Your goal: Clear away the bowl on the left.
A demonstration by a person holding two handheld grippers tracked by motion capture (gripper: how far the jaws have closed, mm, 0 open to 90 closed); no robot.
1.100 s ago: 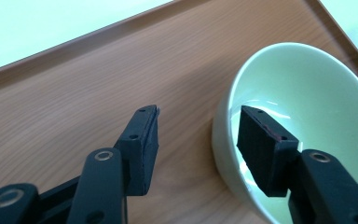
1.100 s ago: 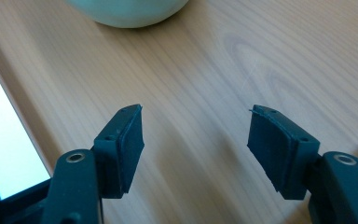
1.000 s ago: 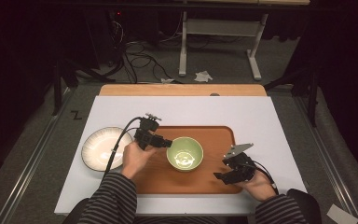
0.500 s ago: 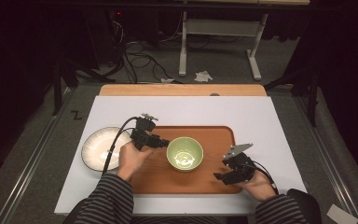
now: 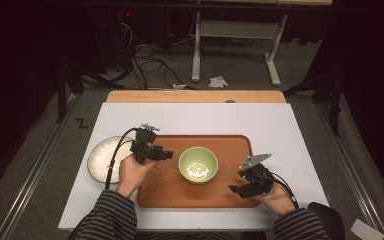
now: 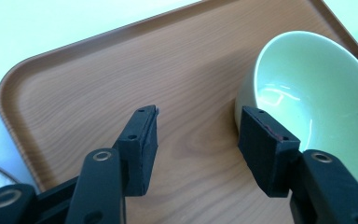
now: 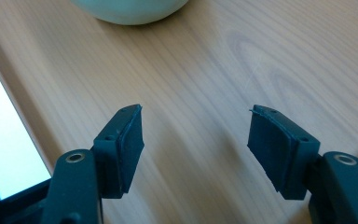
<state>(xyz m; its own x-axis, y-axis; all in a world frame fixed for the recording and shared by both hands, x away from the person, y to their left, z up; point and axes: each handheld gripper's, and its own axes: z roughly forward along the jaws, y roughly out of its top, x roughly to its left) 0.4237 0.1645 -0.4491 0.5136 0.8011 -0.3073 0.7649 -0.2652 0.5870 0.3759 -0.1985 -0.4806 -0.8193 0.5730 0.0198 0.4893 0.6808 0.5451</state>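
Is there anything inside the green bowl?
Empty. The round pale green ceramic bowl on the wooden tray shows only its bare glossy inside, upright.

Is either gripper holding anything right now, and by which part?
Nothing is held. The left gripper and right gripper both stand open over the brown wooden tray, beside the pale green ceramic bowl.

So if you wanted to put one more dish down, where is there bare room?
The white mat beyond the wooden tray is bare. It is crowded around the green bowl, between the left gripper and right gripper.
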